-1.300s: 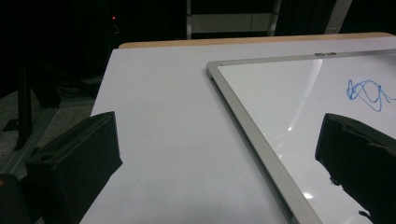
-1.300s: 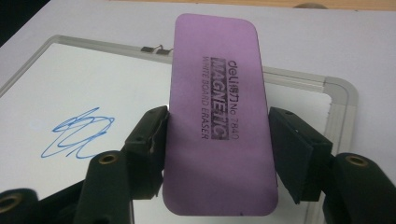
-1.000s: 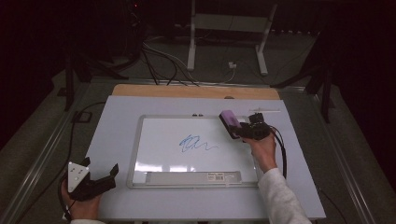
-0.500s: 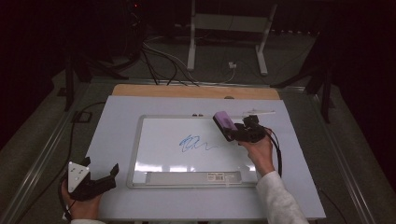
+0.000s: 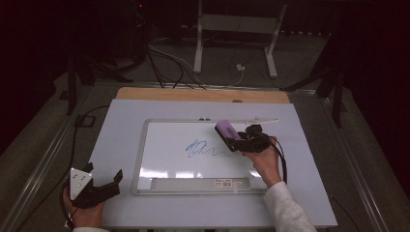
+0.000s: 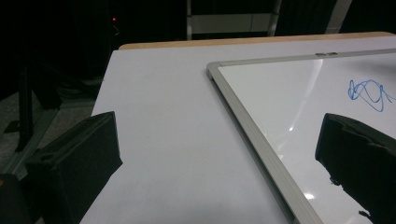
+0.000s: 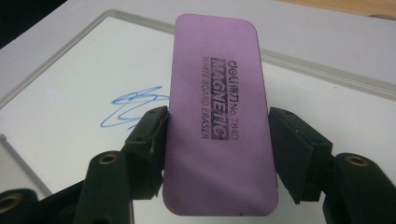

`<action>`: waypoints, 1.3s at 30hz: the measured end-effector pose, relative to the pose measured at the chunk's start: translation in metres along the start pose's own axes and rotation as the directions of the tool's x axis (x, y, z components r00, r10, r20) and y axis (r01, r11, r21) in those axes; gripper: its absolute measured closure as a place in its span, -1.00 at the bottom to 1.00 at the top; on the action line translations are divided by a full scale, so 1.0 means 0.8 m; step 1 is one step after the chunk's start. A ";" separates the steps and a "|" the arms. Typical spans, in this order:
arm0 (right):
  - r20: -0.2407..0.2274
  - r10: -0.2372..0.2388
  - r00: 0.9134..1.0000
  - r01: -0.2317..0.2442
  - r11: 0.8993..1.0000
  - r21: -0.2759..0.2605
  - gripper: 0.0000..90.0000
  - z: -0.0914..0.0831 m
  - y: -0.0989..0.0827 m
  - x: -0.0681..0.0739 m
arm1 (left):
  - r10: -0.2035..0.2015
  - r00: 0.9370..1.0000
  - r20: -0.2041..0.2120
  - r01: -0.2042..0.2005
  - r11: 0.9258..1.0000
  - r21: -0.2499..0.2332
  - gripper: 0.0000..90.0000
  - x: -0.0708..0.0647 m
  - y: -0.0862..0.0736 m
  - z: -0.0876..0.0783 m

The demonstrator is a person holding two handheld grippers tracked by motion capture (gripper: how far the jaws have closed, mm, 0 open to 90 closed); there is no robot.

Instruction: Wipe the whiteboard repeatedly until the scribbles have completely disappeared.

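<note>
While we are pinching the purple eraser (image 7: 217, 121) in our right claw (image 5: 241, 140) above the whiteboard (image 5: 169, 164), near the blue scribble (image 5: 203, 149), our left claw (image 5: 104, 186) is resting spread wide on the bench (image 5: 121, 121).

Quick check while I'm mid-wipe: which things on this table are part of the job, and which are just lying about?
In the job:
- purple whiteboard eraser, clamped in the right gripper
- blue scribble
- whiteboard

Lying about:
- white marker beyond the board's top edge
- left gripper, open and idle near the board's lower left corner
- cables on the floor
</note>
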State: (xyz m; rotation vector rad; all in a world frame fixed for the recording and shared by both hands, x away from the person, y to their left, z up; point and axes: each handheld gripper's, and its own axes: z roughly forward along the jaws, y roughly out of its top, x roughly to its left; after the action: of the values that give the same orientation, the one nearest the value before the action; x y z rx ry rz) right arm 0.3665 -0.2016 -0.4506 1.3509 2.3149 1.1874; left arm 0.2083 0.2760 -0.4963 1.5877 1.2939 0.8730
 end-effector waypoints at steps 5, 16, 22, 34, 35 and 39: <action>-0.004 -0.024 1.000 0.024 1.000 0.015 -0.09 0.002 -0.004 0.007 | 0.002 1.000 0.002 -0.002 1.000 0.001 -0.98 -0.001 0.000 0.000; -0.019 -0.064 0.998 0.065 0.996 0.067 -0.10 0.016 -0.020 0.023 | 0.000 1.000 0.002 0.000 1.000 0.001 -0.98 0.000 0.000 0.000; -0.025 -0.090 0.996 0.093 0.990 0.110 -0.10 0.026 -0.031 0.027 | 0.000 1.000 0.003 0.000 1.000 0.001 -0.98 0.000 0.000 0.001; -0.001 -0.154 0.988 0.152 0.977 0.150 -0.10 0.041 -0.047 0.037 | 0.001 1.000 0.003 -0.001 1.000 0.002 -0.98 0.000 0.000 0.001; 0.000 -0.152 0.988 0.150 0.977 0.149 -0.10 0.041 -0.047 0.037 | 0.000 1.000 0.003 0.000 1.000 0.002 -0.98 0.000 0.000 0.001; -0.019 -0.123 0.992 0.125 0.978 0.165 -0.29 0.044 -0.048 0.034 | 0.001 1.000 0.003 -0.001 1.000 0.001 -0.98 0.000 0.000 0.001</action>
State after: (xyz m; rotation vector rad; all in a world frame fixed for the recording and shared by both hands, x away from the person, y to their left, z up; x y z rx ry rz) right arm 0.3460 -0.1706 -0.4961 1.2323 2.5121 0.9844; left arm 0.2088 0.2757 -0.4966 1.5894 1.2915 0.8703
